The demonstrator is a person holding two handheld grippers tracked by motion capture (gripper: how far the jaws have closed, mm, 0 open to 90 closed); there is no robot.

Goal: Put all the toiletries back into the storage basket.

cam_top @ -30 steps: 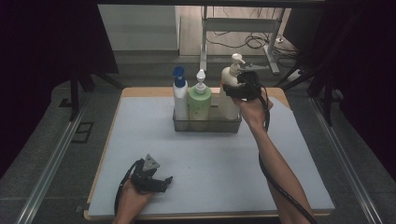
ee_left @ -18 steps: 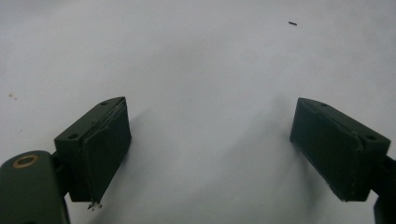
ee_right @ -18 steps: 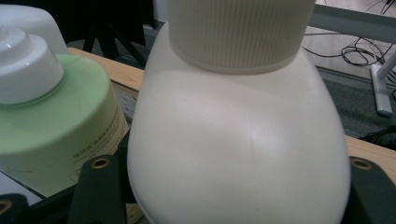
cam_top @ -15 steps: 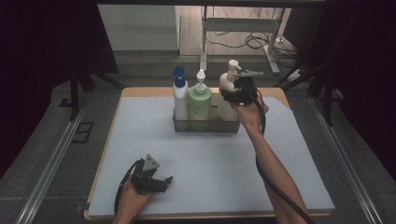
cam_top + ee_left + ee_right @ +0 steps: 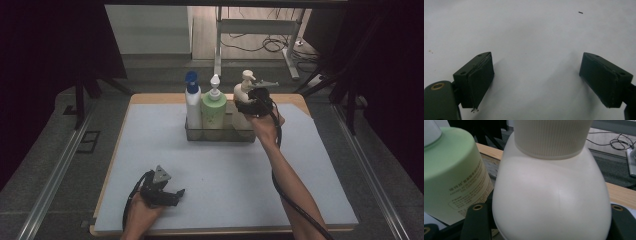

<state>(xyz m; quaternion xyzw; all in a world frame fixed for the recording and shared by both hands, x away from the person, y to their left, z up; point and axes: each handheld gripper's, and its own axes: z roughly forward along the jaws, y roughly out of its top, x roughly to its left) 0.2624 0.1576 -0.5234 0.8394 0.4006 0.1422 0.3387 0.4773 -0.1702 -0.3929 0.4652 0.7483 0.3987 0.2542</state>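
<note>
- Right gripper (image 5: 248, 106) fingers (image 5: 477, 220) sit either side of the cream bottle (image 5: 551, 202), one at each flank of its round body — closed on it, as far as the right gripper view shows.
- Cream bottle (image 5: 244, 102) stands upright at the right end of the clear caddy (image 5: 220, 135), ribbed collar and pump head above the gripper.
- Green bottle (image 5: 451, 175) is just beside the cream one in the right gripper view; printed label faces the camera; whether the two touch, cannot tell.
- High view: green bottle (image 5: 213, 107) is in the middle of the caddy, white bottle with blue cap (image 5: 192, 102) at the left end, all three upright in a row.
- Right hand (image 5: 265, 122) holds the gripper from the near side, forearm running down to the bottom edge, cable along it.
- Left gripper (image 5: 172, 196) fingers (image 5: 477, 80) are wide apart — nothing between them, just the grey mat (image 5: 531, 37) below.
- Left gripper lies low at the near-left of the surface (image 5: 300, 102), in the left hand (image 5: 142, 215), well apart from the caddy.
- Mat covers most of the wooden surface; caddy sits at its far centre.
</note>
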